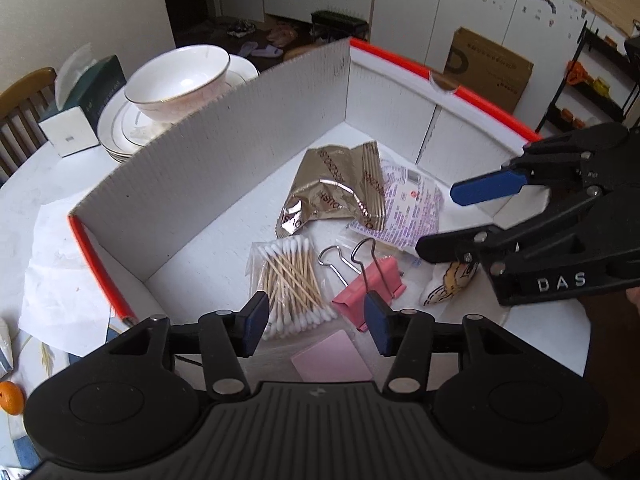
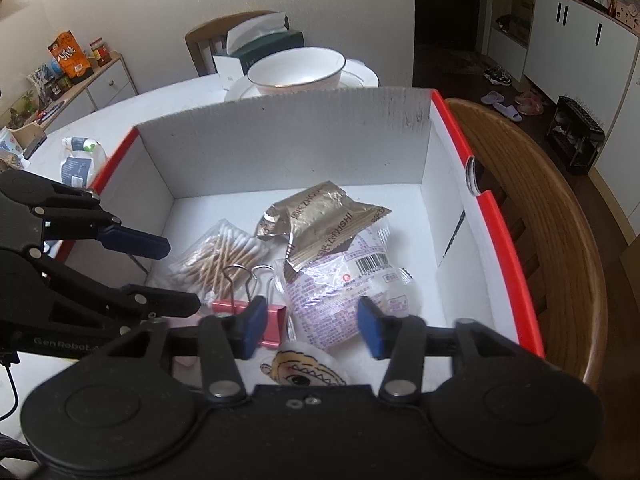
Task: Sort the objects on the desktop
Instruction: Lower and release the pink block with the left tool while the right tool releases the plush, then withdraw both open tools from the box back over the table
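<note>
Both grippers – left gripper (image 1: pixel 316 322) and right gripper (image 2: pixel 312 330) – hover over the box (image 2: pixel 280 136) with jaws wide apart and empty, above cotton swabs (image 1: pixel 292 280), a pink clip (image 1: pixel 370 286) and what looks like snack packets (image 2: pixel 324 220).

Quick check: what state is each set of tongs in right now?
Left tongs: open, holding nothing, above the box.
Right tongs: open, holding nothing, above the same box.

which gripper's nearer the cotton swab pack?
Left. The left gripper hovers open right over the cotton swab pack; the right gripper sits open above the purple snack packet.
</note>
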### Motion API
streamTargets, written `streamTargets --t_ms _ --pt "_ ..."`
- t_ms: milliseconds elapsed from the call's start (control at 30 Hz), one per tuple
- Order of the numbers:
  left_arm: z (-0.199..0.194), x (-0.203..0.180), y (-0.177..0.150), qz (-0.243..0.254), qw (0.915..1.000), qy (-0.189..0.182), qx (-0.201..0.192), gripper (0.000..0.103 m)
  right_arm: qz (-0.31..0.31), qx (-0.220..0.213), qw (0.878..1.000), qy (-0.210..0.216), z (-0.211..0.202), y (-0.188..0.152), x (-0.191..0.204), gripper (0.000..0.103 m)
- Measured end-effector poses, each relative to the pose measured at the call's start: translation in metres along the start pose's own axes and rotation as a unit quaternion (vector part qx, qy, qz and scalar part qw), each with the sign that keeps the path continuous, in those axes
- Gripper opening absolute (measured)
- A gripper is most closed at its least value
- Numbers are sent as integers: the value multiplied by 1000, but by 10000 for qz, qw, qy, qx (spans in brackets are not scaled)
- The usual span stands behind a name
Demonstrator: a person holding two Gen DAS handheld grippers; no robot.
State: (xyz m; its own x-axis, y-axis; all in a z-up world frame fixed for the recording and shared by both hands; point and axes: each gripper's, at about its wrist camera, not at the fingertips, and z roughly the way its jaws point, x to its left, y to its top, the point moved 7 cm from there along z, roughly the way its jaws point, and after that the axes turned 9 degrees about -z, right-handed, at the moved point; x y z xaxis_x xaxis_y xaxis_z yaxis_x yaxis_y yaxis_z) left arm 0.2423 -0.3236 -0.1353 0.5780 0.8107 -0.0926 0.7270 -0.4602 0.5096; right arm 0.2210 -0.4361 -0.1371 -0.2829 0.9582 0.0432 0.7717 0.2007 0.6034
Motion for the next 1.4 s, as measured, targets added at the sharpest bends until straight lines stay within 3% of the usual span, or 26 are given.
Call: streamTargets --t_ms 500,633,900,1067,1400 --pt "-50 4 -8 -318 9964 16 -780 57 -169 -387 9990 150 -28 7 16 68" --pt "-64 10 -11 -381 9939 47 -1031 71 -254 -492 9984 150 -33 12 22 70" --pt "-88 21 -17 -499 9902 14 -1301 74 -208 -653 9975 194 -40 18 37 71" --pt "-102 32 -23 -580 9873 30 -1478 83 -200 -938 9953 162 -48 22 51 78" --pt "-124 73 -52 -896 9828 30 -1613 92 -283 -1086 9931 340 -51 33 98 81"
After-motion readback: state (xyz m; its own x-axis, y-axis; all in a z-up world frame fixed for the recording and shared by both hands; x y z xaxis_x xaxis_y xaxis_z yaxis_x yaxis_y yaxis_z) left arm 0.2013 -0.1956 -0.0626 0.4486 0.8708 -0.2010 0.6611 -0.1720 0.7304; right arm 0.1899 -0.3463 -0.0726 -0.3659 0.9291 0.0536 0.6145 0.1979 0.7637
